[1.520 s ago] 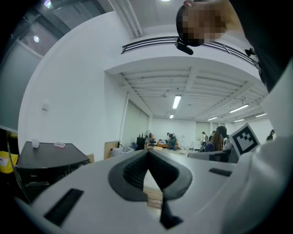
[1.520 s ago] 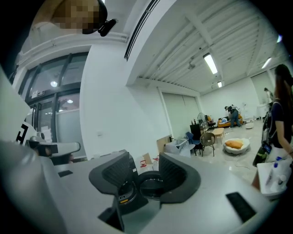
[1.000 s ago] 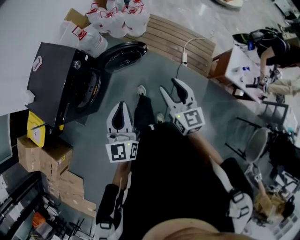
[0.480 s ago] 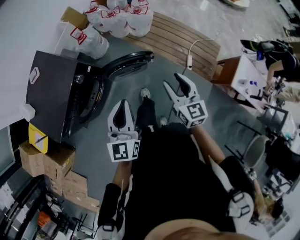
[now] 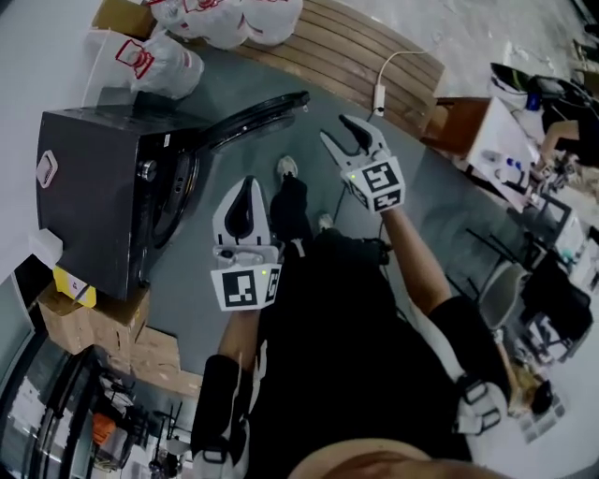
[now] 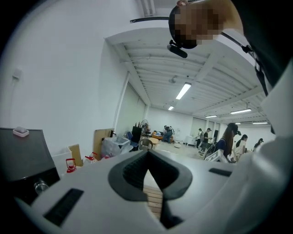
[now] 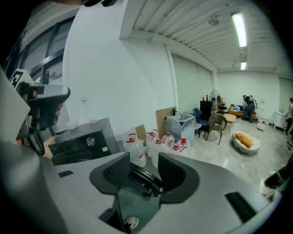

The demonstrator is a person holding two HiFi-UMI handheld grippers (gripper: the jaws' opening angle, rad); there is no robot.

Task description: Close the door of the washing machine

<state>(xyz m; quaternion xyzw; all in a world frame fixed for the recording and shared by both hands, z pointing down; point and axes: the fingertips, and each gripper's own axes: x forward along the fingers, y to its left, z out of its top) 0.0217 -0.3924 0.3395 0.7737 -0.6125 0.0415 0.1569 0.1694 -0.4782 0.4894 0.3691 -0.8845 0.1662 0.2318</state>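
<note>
Washing machine: I see a dark washing machine [image 5: 98,201] on the grey floor at the left of the head view, its front turned toward the person.
Door: the round door [image 5: 251,117] is swung wide open and sticks out from the front of the machine toward the right gripper.
Right gripper: my right gripper [image 5: 338,132] is held out ahead of the person, near the free edge of the door but apart from it. Its jaws are spread and grip nothing. In the right gripper view the door [image 7: 137,177] shows through the gap between them, further off.
Left gripper: my left gripper [image 5: 245,187] sits lower, just in front of the person's body, beside the machine front and not touching it. In the left gripper view its jaw tips meet, with nothing between them; only a strip of wooden slats shows below the tips.
Bench: a slatted wooden bench [image 5: 348,58] runs along the top of the head view, beyond the door.
Cable: a white cable [image 5: 379,92] hangs over the bench edge.
Jugs: clear water jugs [image 5: 225,17] with red handles are bunched at the top left, behind the machine.
Boxes: cardboard boxes [image 5: 98,327] are stacked against the near side of the machine.
Shoes: the person's shoes [image 5: 285,168] show on the floor between the two grippers.
</note>
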